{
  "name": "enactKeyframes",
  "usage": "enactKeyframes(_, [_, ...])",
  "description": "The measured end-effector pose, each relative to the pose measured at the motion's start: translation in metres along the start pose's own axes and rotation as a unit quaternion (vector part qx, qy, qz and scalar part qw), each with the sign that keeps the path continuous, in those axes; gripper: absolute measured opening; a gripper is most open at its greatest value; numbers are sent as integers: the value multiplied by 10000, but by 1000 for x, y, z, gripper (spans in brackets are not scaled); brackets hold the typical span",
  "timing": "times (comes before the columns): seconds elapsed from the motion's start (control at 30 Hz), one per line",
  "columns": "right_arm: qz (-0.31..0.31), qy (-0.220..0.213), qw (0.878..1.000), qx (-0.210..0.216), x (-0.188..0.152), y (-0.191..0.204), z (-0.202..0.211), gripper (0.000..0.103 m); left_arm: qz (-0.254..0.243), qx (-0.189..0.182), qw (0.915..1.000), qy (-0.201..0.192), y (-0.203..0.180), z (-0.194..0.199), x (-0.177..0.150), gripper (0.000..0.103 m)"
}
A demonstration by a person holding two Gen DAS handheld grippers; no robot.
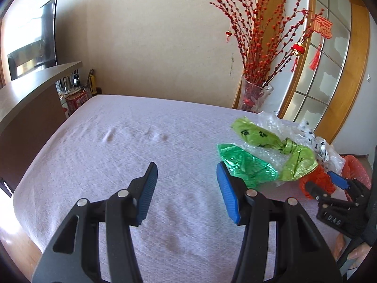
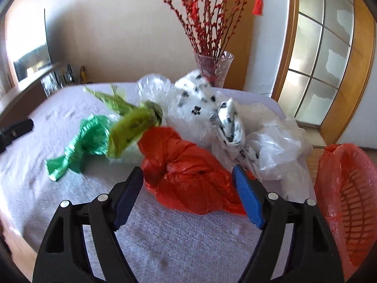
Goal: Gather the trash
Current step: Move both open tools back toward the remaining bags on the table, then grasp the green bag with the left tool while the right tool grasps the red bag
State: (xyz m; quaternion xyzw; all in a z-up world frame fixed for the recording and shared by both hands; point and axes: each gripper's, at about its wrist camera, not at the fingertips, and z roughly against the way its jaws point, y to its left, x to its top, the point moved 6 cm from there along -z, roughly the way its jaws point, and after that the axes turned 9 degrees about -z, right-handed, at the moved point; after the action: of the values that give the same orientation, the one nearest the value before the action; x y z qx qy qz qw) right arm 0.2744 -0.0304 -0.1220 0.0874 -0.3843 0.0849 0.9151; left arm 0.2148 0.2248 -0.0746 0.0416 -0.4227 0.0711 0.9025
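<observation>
A heap of crumpled plastic bags lies on the towel-covered table: a red bag, a green bag, a yellow-green bag, a white spotted bag and a pale clear bag. My right gripper is open, its fingers either side of the red bag's near end. In the left wrist view it is the right gripper at the far right, by the red bag. My left gripper stands open over bare towel, left of the green bag.
A basket lined with a red bag stands off the table's right edge. A glass vase of red berry branches rises behind the heap. A counter and a screen are at the left. A glazed wooden door is at the right.
</observation>
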Motion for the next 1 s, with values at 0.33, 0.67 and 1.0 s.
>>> enactKeyframes(0.33, [-174,70,9996,194,-9,-2,13,59,-48,-221,9997,97,-10,-12,-4,52])
enactKeyframes(0.67, [-715,-133,9956,582,-19,-24,55,59,-341,-554,9974,310,-50,-27,-3,52])
enactKeyframes(1.0, [-1076,-101,9927,537,-25,-47,63,59,-635,-465,9937,804,-77,-61,-10,51])
